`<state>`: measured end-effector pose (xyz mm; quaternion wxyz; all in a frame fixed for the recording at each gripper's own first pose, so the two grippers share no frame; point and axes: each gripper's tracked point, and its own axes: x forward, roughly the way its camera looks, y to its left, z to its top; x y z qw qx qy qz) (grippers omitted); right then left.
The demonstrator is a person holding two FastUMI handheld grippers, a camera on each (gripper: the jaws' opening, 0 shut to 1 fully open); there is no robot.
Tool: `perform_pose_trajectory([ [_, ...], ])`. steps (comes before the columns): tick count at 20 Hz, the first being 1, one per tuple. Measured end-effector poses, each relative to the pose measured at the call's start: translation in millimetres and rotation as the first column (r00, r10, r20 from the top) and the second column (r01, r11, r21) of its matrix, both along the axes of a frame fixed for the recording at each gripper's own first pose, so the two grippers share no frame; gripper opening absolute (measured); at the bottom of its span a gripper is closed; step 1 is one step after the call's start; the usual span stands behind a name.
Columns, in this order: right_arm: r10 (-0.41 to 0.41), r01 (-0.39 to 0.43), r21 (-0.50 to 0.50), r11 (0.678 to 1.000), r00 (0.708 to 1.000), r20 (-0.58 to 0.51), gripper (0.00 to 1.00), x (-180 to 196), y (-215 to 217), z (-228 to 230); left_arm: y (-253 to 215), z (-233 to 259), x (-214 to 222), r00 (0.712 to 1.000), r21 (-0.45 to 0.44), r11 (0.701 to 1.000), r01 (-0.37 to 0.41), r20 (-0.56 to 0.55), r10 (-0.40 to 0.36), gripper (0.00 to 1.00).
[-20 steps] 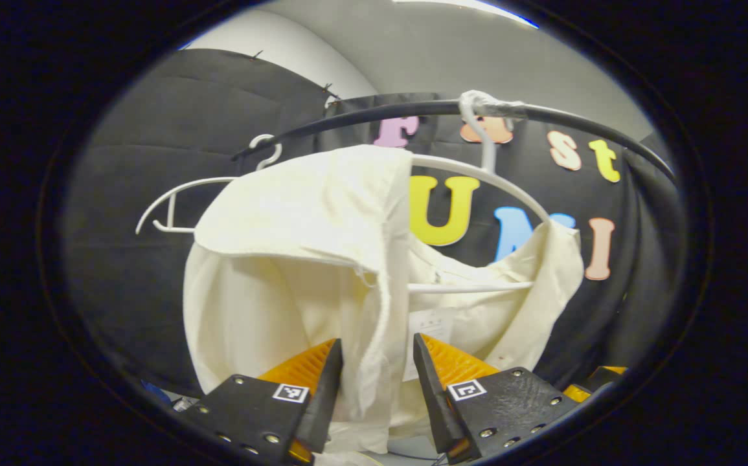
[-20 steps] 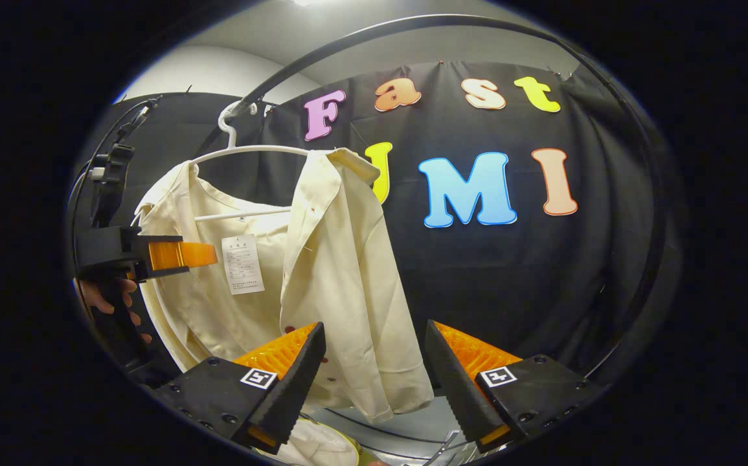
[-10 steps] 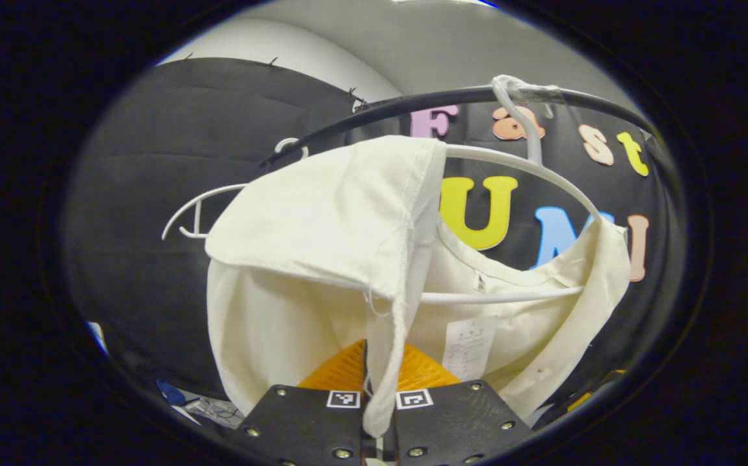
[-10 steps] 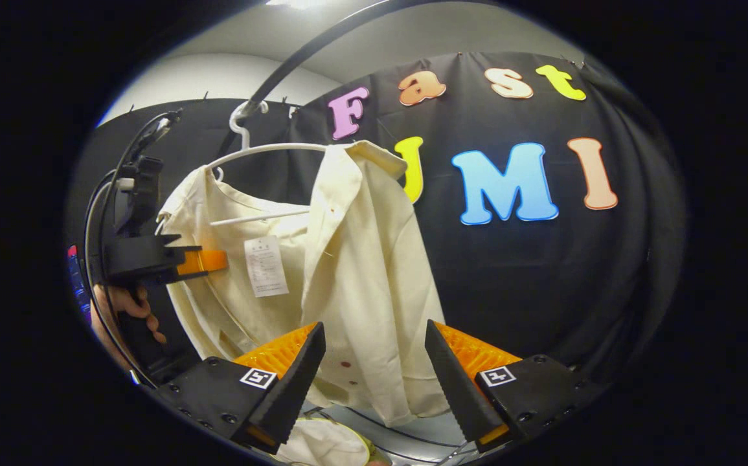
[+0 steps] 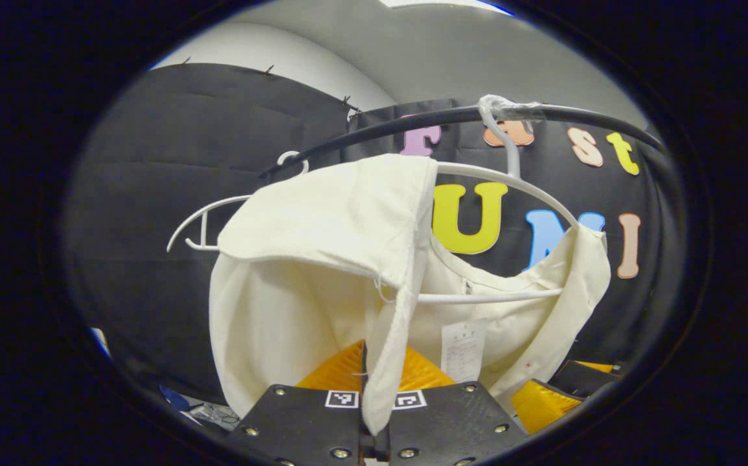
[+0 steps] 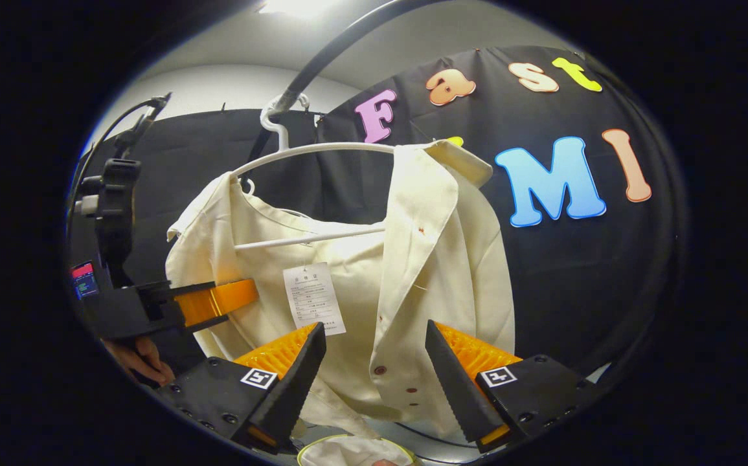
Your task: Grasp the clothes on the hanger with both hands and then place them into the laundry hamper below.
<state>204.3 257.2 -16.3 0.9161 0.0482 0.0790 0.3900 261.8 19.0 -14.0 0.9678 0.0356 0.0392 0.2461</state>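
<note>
A cream shirt (image 5: 322, 259) hangs on a white hanger (image 5: 510, 184) hooked over a black rail (image 5: 412, 120). My left gripper (image 5: 374, 362) is shut on the shirt's front edge, which drapes down between its fingers. In the right gripper view the shirt (image 6: 438, 272) hangs open on its hanger (image 6: 309, 150), with a paper tag inside. My right gripper (image 6: 374, 366) is open, its fingers either side of the buttoned lower front. The left gripper (image 6: 244, 299) grips the shirt's left side, and a hand (image 6: 144, 359) holds it. The right gripper (image 5: 561, 388) shows low on the right of the left gripper view.
A second, empty white hanger (image 5: 202, 223) hangs on the rail farther left. Below the shirt, the hamper's rim (image 6: 322, 446) shows with pale cloth inside. Black cloth walls close in behind and to both sides.
My left gripper has shut on the shirt's front edge. My right gripper has moved in toward the shirt, whose lower front now hangs between its open fingers.
</note>
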Motion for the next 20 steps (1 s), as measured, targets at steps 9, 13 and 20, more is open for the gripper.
perform_pose_trajectory([
  [9,-0.286,0.287,-0.002,0.958,0.953,0.100,0.98,63.9,-8.8,16.2,0.1,-4.2,3.0,0.998,-0.072,0.995,0.067,0.012,-0.067,0.02],
  [13,-0.326,0.331,-0.016,0.943,0.935,0.136,0.97,87.3,-15.8,21.3,4.6,-2.3,-1.4,0.996,-0.083,0.993,0.084,0.015,-0.084,0.02],
  [20,-0.266,0.263,0.042,0.964,0.959,0.096,0.11,93.9,-30.0,29.2,11.9,5.2,-22.5,0.995,-0.078,0.992,0.101,0.017,-0.100,0.02],
])
